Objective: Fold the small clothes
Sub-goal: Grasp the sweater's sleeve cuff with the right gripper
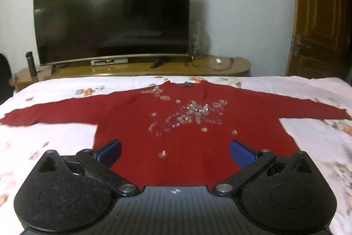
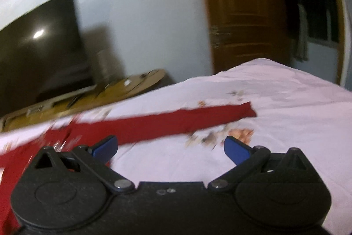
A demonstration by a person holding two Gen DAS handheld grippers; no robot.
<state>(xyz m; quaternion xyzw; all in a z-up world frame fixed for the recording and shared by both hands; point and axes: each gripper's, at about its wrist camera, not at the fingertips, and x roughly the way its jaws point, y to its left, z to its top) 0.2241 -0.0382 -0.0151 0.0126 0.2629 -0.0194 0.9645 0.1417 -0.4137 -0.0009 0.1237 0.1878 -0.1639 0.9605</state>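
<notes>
Dark red long-sleeved knit sweater with sequin front [image 1: 176, 124] flat on bed's white floral sheet [image 1: 66, 89], unfolded. My left tool [image 1: 175, 152], right tool [image 2: 170, 148] gape, empty. Next, I judge: pinch right sleeve [image 2: 187, 119], fold inward.

Right wrist view, frame blurred. Right gripper [image 2: 170, 150] hangs above the bed [image 2: 286, 107], blue fingertips [image 2: 236, 150] spread wide with nothing between them. Bed carries a white sheet with scattered floral print. Red sweater [image 2: 28, 147] lies on it at lower left; one sleeve [image 2: 176, 120] stretches flat toward the right, cuff near the middle right of the frame. The left fingertip overlaps the sleeve's near edge in the picture (contact cannot be told). Beyond the bed: dark television [image 2: 39, 43] on a wooden stand [image 2: 132, 85], white wall, brown wooden door [image 2: 244, 8].
</notes>
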